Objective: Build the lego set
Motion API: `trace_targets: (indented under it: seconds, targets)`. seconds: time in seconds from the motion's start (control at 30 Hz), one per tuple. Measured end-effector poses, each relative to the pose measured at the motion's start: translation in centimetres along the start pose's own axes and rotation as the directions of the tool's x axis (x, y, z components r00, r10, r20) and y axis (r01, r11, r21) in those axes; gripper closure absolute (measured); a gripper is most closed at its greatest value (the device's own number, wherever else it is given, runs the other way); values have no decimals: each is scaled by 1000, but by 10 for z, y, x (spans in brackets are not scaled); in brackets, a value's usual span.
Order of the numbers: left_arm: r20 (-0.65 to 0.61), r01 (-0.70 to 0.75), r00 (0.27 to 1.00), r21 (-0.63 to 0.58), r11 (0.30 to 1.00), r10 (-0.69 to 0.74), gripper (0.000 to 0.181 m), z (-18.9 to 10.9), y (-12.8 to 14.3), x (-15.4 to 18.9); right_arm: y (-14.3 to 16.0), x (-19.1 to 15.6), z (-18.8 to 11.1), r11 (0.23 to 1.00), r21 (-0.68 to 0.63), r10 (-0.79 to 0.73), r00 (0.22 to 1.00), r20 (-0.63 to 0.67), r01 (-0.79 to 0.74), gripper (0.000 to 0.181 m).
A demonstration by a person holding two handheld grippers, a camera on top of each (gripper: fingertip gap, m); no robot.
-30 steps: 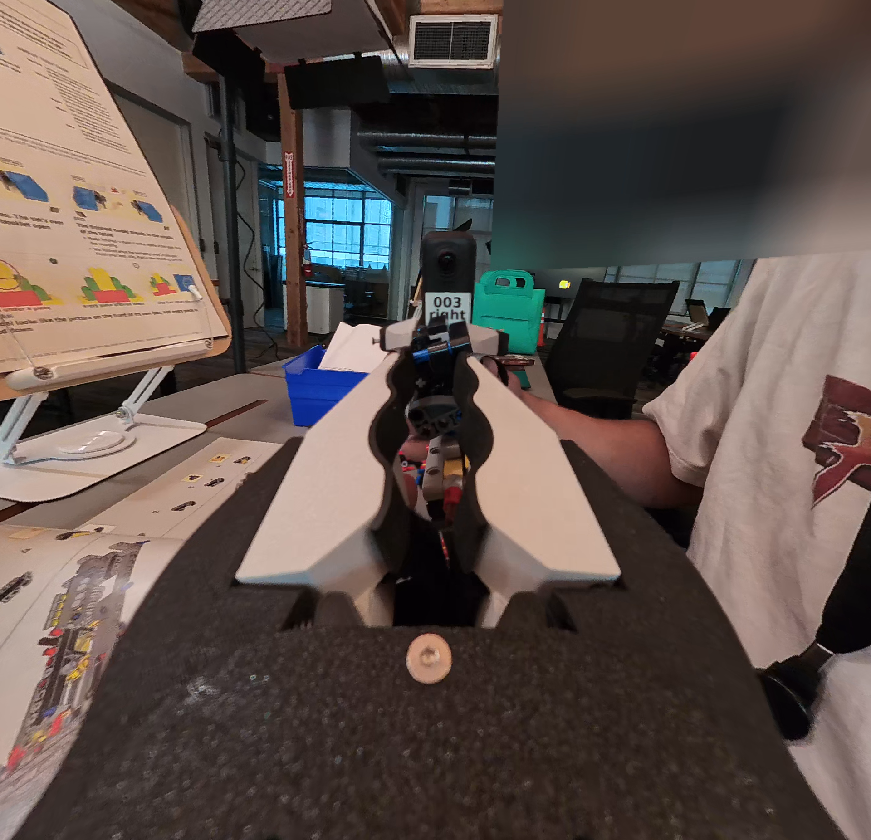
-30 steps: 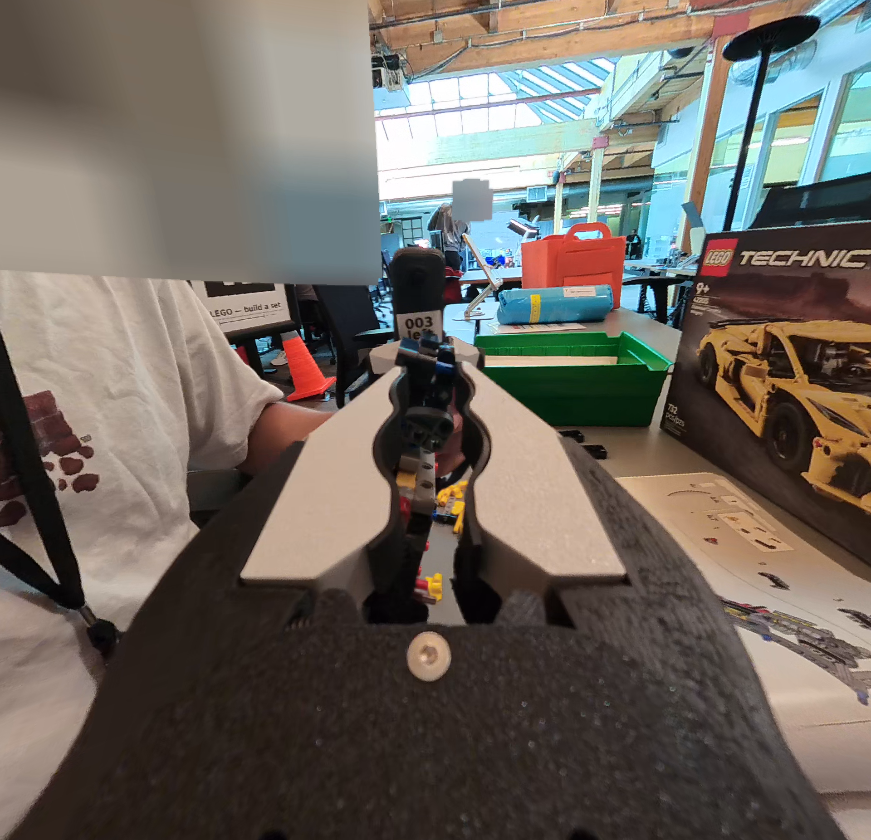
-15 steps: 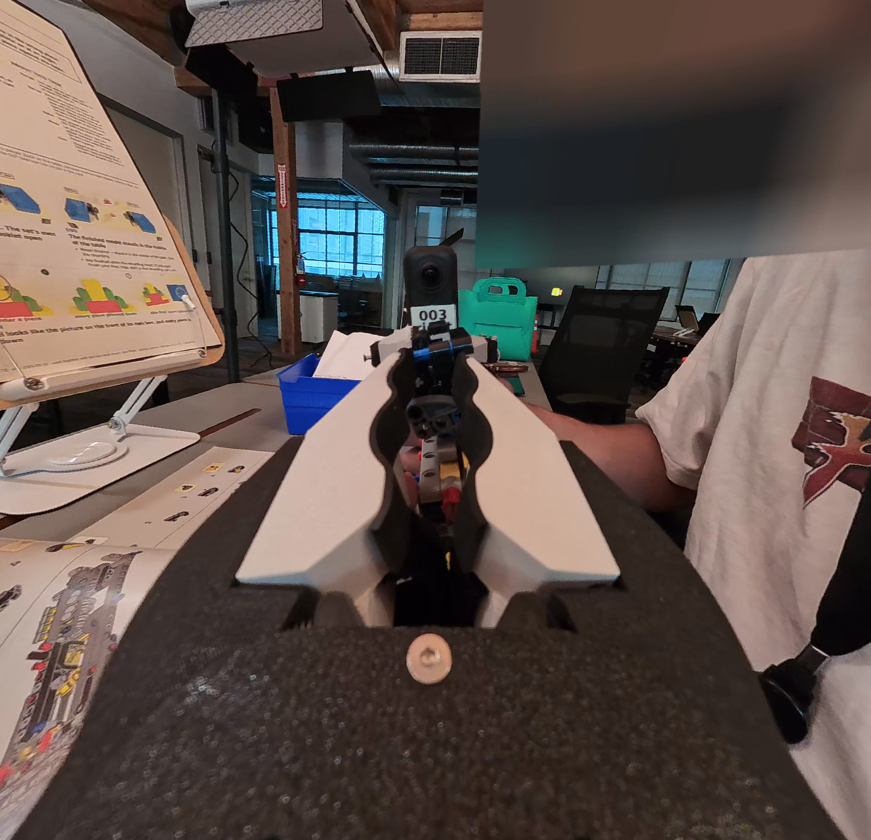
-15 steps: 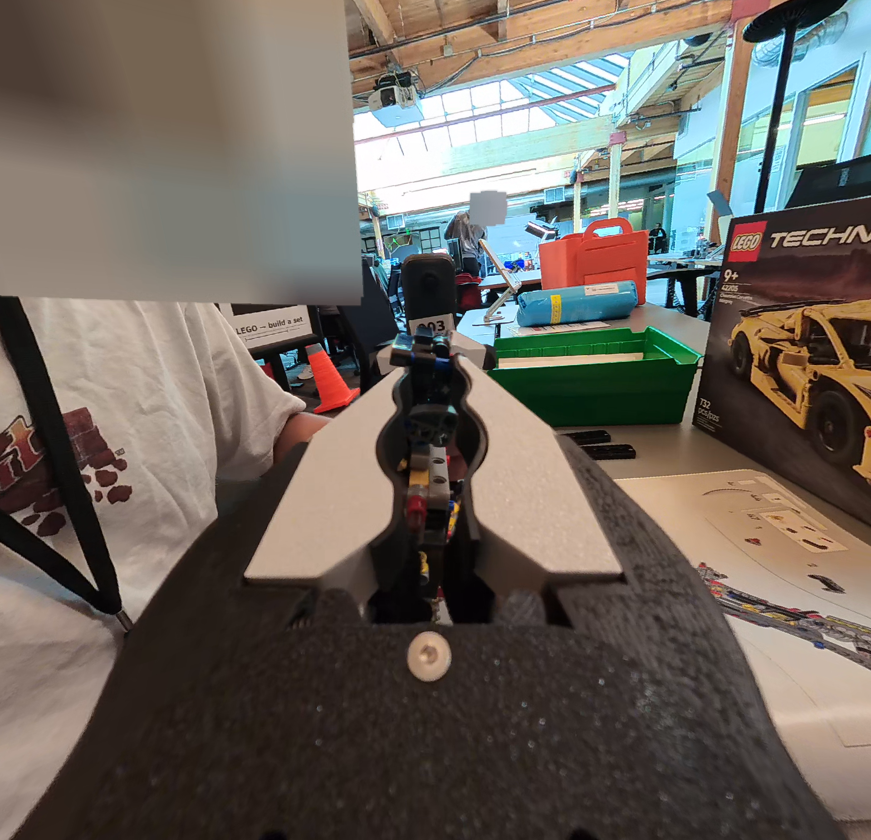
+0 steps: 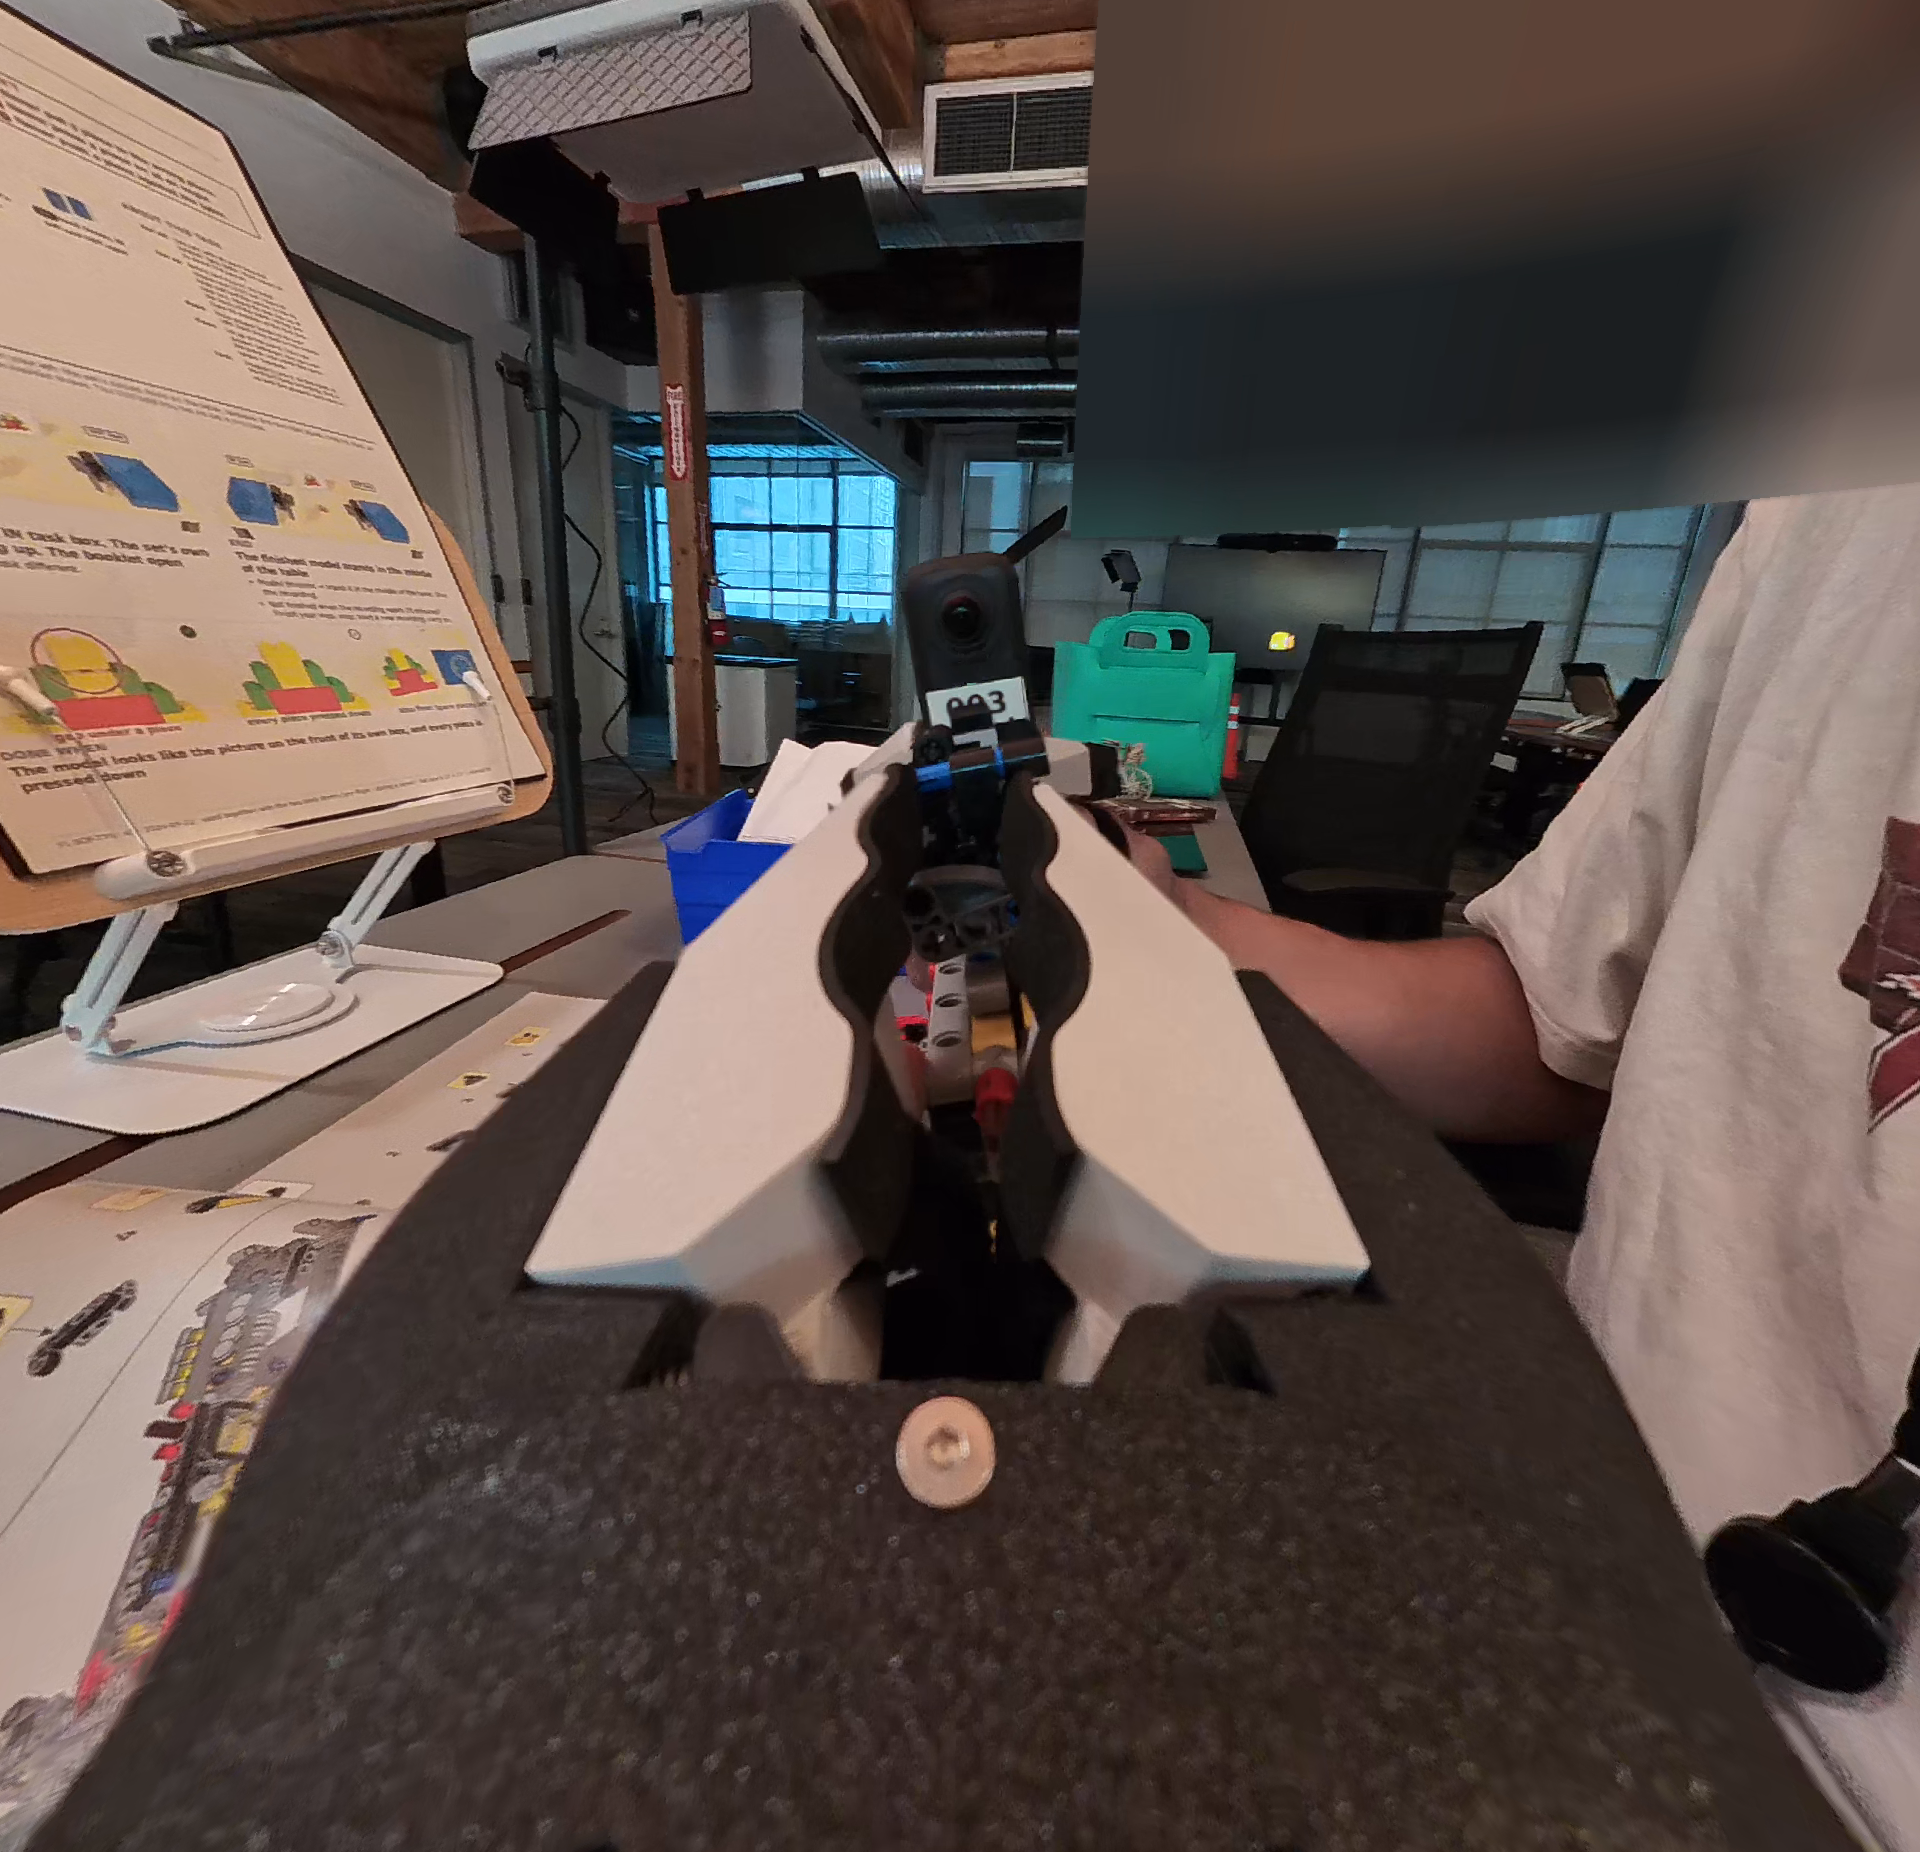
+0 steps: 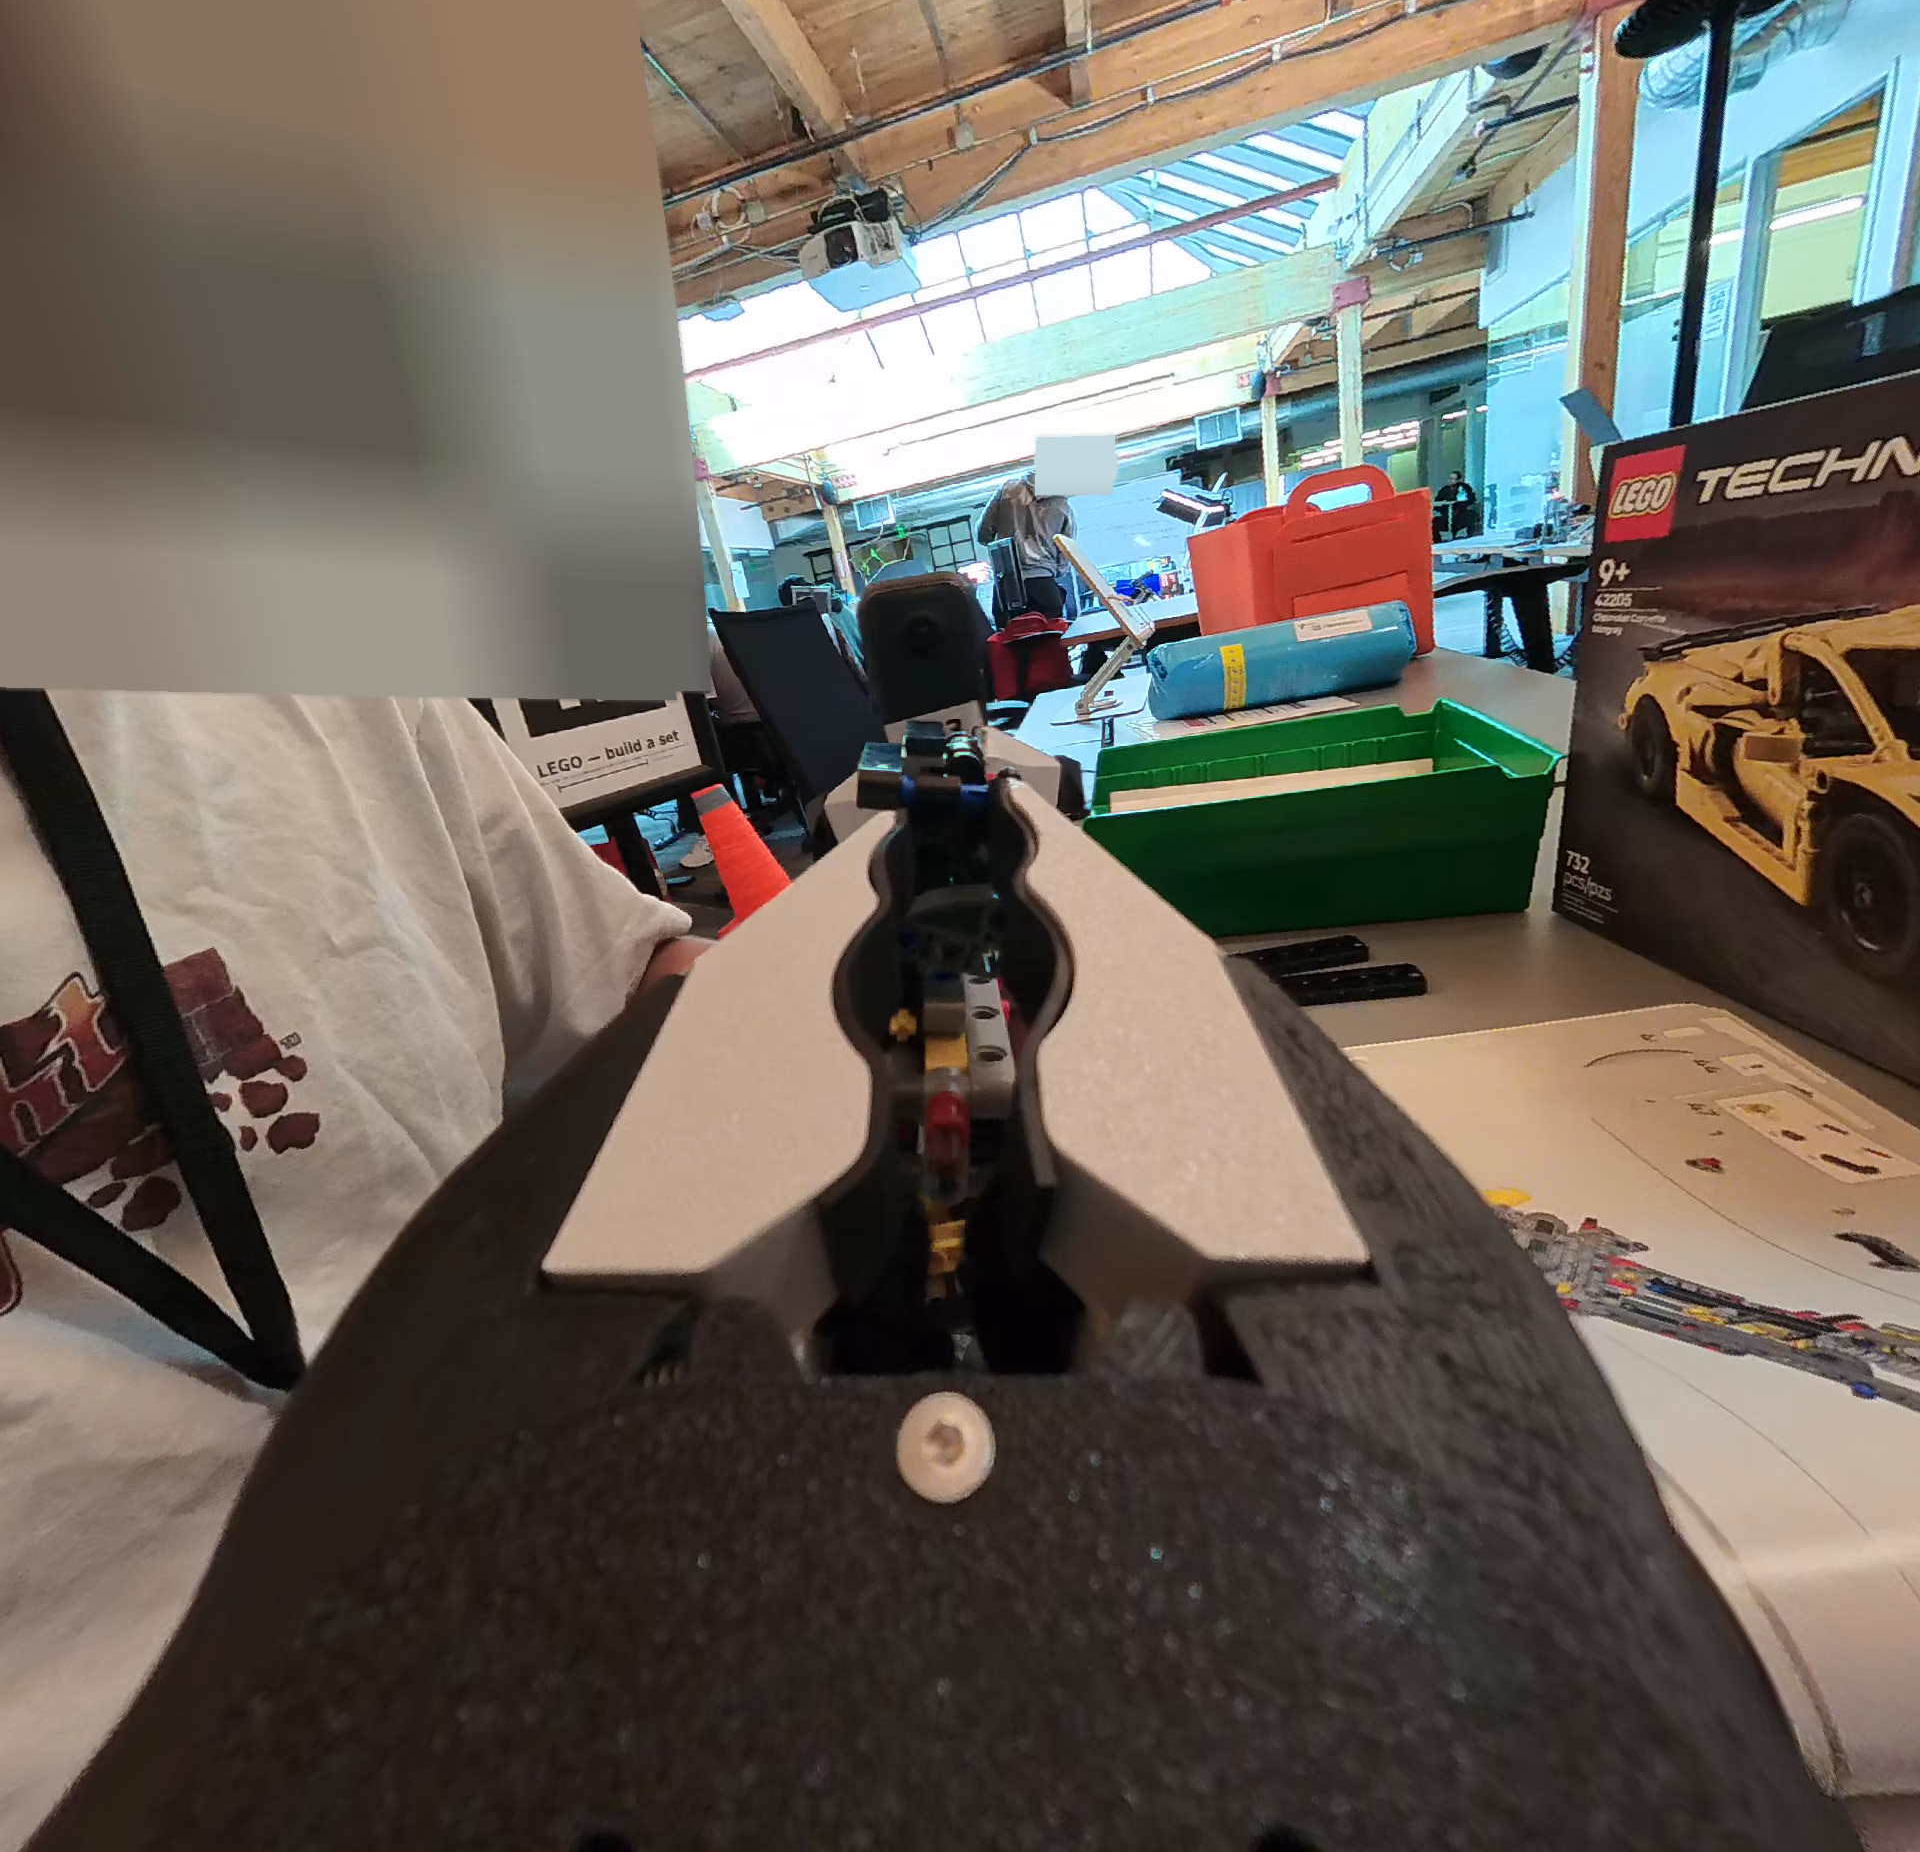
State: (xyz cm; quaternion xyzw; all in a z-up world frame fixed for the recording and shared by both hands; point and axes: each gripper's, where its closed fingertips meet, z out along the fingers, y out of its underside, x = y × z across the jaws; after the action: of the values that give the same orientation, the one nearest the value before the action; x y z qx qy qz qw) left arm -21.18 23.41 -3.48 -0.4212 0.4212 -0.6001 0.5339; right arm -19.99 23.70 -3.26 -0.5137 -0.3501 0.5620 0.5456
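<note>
Left gripper [image 5: 956, 815]: my fingers are closed on the lego assembly [image 5: 961, 929], foam pads pressing it from both sides, held up in the air above the table [image 5: 499, 929].
Right gripper [image 6: 951, 815]: also clamped shut on the same lego assembly [image 6: 961, 1054], from the opposite end, so I have the two grippers nose to nose with the model between them.
Lego assembly: a narrow build of black, grey, yellow and red pieces with blue pins at the top end; most of it is buried in the gap between the pads, so I cannot make out its full shape.
In my way, left wrist view: the opposite gripper's camera [image 5: 961, 628] stands straight ahead behind the model, and the person's forearm [image 5: 1382, 1013] and white shirt [image 5: 1745, 971] fill the right side.
In my way, right wrist view: the other camera [image 6: 920, 649] again sits dead ahead; the white shirt and a black strap [image 6: 114, 971] fill the left.
Left surroundings: an instruction sheet on a white stand [image 5: 187, 514], a blue bin [image 5: 717, 867] behind my fingers, an open instruction booklet [image 5: 156, 1335] flat on the table, a teal bag [image 5: 1143, 701] farther back.
Right surroundings: a green bin [image 6: 1320, 826], two black beams [image 6: 1330, 971] lying just in front of it, the lego box [image 6: 1756, 722] standing upright at the far right, a booklet page [image 6: 1714, 1210] beneath it, an orange bag [image 6: 1320, 566] and blue roll [image 6: 1278, 659] behind.
</note>
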Motion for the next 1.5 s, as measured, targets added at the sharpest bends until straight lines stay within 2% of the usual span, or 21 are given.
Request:
trace_targets:
  seconds: [0.23, 0.33, 0.73, 0.83, 0.9, 0.97, 1.0, 1.07, 1.1, 1.17, 1.23, 1.3, 1.37, 1.5]
  targets:
    - [-2, -51, 999, 1, 999, 51, 168, 0, -3, 4, -1, -5, 1, 999, -3, 52, 998, 19, -52, 171]
    - [-2, -50, 999, -3, 999, 50, 168, 0, -3, 4, -2, -6, 0, 998, -8, 67, 997, 27, -67, 176]
    - [14, -36, 999, -7, 999, 36, 174, -1, -3, 1, -2, -1, 2, 996, -13, 83, 997, 0, -83, 176]
    - [39, -16, 999, -8, 1000, 16, 174, 0, -2, -4, 0, 6, 1, 996, -38, 75, 996, -42, -76, 174]
    - [46, -15, 999, -10, 1000, 15, 173, -1, -2, -6, 1, 11, 0, 997, -37, 60, 995, -74, -63, 167]
    - [50, -23, 998, -19, 1000, 24, 173, 0, -2, -6, 2, 16, -5, 995, -95, 9, 991, -133, -22, 154]
    - [52, -21, 998, -20, 1000, 22, 173, 0, -2, -6, 1, 15, -7, 989, -142, -58, 984, -170, 34, 152]
    - [71, 3, 997, -22, 1000, -1, 173, 0, -1, -10, -2, 10, -9, 915, -285, -353, 907, -228, 284, 151]
    - [80, 17, 997, -23, 1000, -15, 173, -1, 0, -13, -6, 11, -11, 848, -372, -491, 826, -277, 379, 150]
    - [102, 29, 994, -32, 999, -26, 174, -2, 1, -17, -3, 8, -9, 697, -561, -661, 705, -258, 447, 151]
    - [122, 27, 992, -44, 999, -21, 174, -1, 2, -20, -2, 9, -5, 539, -691, -789, 576, -213, 482, 150]
    - [130, 28, 991, -56, 998, -21, 173, 0, 4, -20, -3, 9, 0, 370, -770, -890, 435, -135, 519, 160]
    - [135, 34, 991, -74, 997, -23, 173, 1, 7, -19, 0, 10, 3, 254, -813, -936, 345, -70, 525, 167]
    - [146, 56, 988, -88, 995, -43, 173, 1, 11, -20, 2, 14, 2, 165, -857, -959, 282, -24, 489, 173]
